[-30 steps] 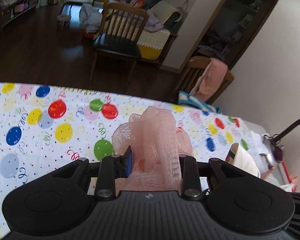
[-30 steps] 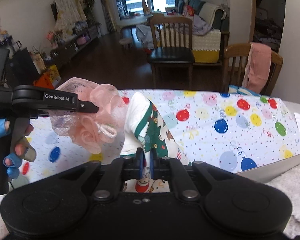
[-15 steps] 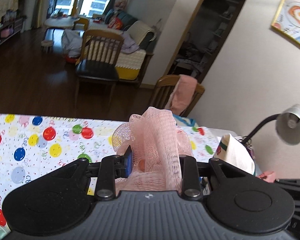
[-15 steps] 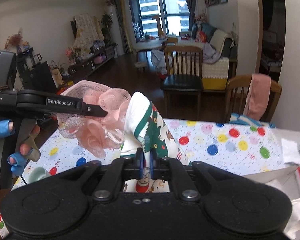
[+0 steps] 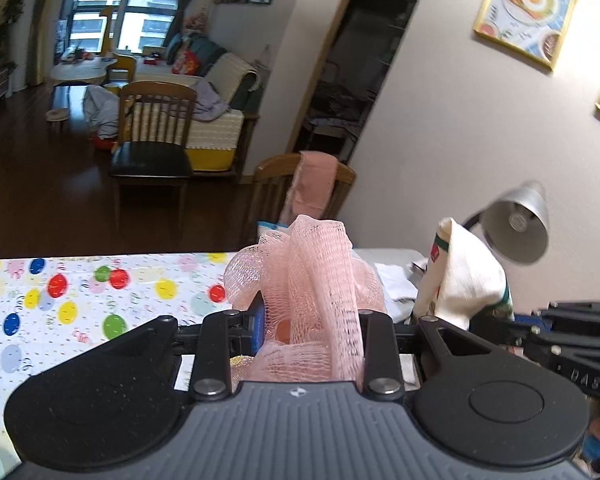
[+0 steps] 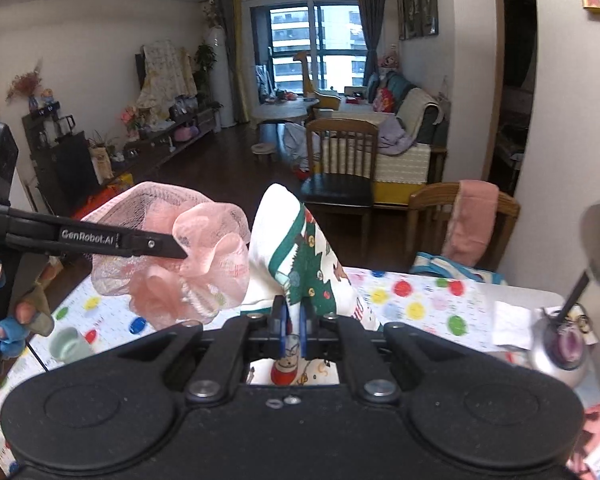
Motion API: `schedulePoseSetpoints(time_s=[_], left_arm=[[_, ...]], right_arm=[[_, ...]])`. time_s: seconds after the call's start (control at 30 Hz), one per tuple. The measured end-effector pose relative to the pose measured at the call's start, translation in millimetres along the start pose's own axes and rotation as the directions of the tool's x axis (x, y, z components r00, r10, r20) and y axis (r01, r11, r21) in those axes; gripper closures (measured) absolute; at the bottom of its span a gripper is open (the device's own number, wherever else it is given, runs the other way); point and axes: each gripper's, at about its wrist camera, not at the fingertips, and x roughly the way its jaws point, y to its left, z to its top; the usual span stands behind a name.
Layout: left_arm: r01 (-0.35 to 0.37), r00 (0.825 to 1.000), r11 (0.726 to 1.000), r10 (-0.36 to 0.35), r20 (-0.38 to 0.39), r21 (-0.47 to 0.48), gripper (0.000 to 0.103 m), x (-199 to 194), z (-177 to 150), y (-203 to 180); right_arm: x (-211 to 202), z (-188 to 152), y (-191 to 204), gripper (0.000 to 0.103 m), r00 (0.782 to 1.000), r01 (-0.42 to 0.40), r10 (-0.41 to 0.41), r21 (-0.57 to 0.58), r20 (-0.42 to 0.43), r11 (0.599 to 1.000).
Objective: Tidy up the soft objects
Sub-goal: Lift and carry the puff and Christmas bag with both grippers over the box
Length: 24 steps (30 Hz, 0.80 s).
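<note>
The left hand-held gripper [image 5: 308, 320] is clamped on a pink mesh sponge [image 5: 312, 276], the right hand-held gripper [image 6: 293, 320] on a printed cloth [image 6: 300, 264]; both hang above the surface [image 5: 80, 304], near its lamp-side edge.

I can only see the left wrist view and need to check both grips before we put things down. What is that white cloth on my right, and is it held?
Observer: It is a white Christmas-print sock, pinched between the right gripper and its nearly shut jaws.
Operator: Does my pink bath sponge hang free?
Observer: Yes, the pink bath sponge is clear of the table; the left gripper clamps its mesh, and a white cord loop dangles beneath.
Operator: Anything under my gripper?
Observer: A pale green cup stands on the tablecloth below the sponge.
</note>
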Motion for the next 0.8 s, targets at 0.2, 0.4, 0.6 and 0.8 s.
schedulePoseSetpoints(time_s=[0.2,0.4,0.6,0.8], left_arm=[[0.029,0.998,0.998,-0.026,-0.060,0.052,0.073,18.3,-17.0,-44.0],[0.080,0.991,0.993,-0.070,-0.118,0.090,0.073,46.1,-36.1,-86.7],[0.140,0.978,0.981,-0.115,-0.174,0.138,0.073,73.4,-57.0,-129.5],[0.170,0.966,0.972,-0.131,-0.223,0.164,0.073,108.5,-77.8,-156.8]], right_arm=[[-15.3,-11.5,-27.0,0.098,0.997,0.073,-0.074,-0.022,-0.035,0.997],[-17.8,-21.0,-56.6,0.098,0.991,0.122,-0.123,-0.015,-0.046,0.992],[-17.1,-38.2,-91.8,0.098,0.983,0.172,-0.172,0.002,-0.069,0.985],[0.6,-62.3,-124.6,0.098,0.970,0.215,-0.210,0.037,-0.122,0.976]])
